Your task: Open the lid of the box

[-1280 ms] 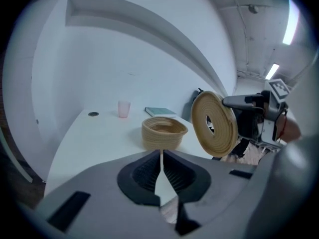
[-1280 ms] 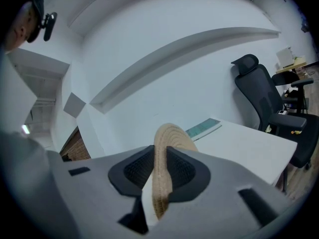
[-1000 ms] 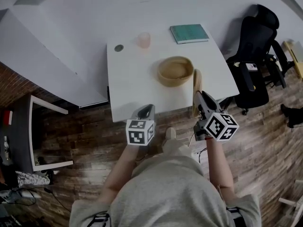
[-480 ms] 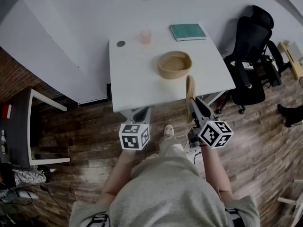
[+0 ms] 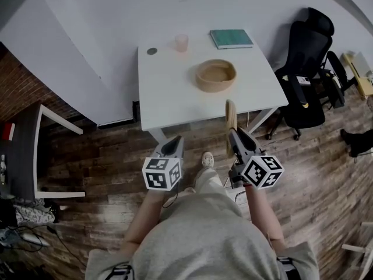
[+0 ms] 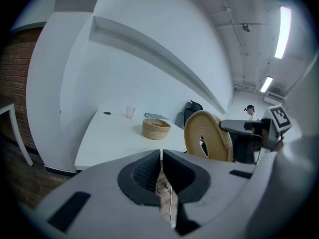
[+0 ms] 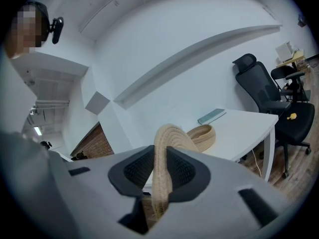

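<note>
**A:** Fingers (image 7: 137,172) on the right gripper (image 7: 160,166) are clamped on the woven lid (image 7: 167,136), held up on edge just off the table's near side. Left one?

**B:** left gripper (image 6: 161,164) is pinched together, empty. Box (image 5: 215,75) sits open mid-table (image 5: 169,98), only its woven bottom showing. Pink cup (image 5: 182,42) behind it, contents can't tell.

A white table (image 5: 169,92) stands in front of me, close up to a big white wall (image 5: 105,16); a long white ledge (image 6: 164,51) runs across that wall; off to my left the wall is red-brown brick (image 5: 20,89); the floor (image 5: 105,168) under me is dark wood planks; a black office chair (image 5: 309,63) sits near the table on my right; a small table with a white frame (image 5: 37,150) stands well apart on my left; long bright lights (image 6: 284,26) shine on the ceiling.
</note>
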The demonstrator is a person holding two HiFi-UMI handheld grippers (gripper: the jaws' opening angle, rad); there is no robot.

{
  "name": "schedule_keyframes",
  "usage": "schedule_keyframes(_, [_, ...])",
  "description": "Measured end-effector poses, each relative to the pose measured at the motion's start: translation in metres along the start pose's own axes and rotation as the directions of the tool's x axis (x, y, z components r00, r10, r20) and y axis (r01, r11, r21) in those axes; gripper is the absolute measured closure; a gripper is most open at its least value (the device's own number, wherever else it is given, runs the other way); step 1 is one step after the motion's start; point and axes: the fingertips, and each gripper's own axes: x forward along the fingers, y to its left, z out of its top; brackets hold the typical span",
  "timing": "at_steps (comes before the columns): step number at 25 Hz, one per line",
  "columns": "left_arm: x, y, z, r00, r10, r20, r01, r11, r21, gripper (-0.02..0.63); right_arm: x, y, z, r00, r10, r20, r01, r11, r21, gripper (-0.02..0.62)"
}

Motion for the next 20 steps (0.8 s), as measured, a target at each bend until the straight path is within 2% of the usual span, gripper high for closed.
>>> schedule_keyframes(9, [-0.021,0.003,-0.009,1.000,0.000,0.007,0.000,1.000,-0.008,0.591,-0.014,0.018,-0.019,1.000,0.017,-0.014,-0.016,1.000,0.004,0.515])
schedule_keyframes(20, [-0.020,0.000,-0.006,1.000,-0.008,0.010,0.008,1.000,-0.017,0.589,-0.015,0.021,-0.024,0.999,0.010,-0.041,-0.011,1.000,-0.025,0.517])
